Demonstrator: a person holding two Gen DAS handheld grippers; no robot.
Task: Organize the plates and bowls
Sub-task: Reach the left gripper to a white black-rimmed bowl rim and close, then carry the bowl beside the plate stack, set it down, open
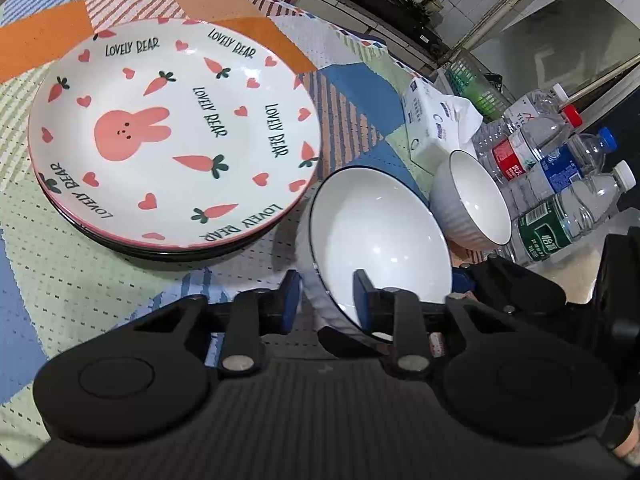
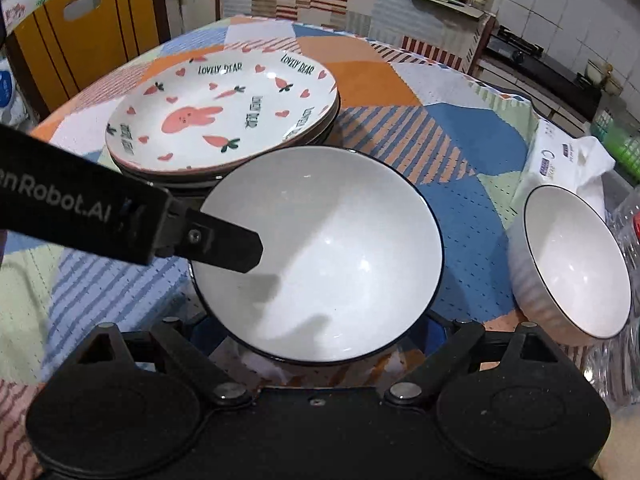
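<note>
Here left gripper clamps bowl rim | right gripper apart | bottles left-view only

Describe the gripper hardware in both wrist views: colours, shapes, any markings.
Both grippers are matte black. The left gripper has blue pads on its fingers, flat linkage bars with silver pivot rivets, and two round discs at its base. The right gripper shows the same discs, bars and rivets, with blue behind the bowl. In the right wrist view the left gripper's body carries grey lettering ending "nRobot.AI". No cables or sleeves visible.
</note>
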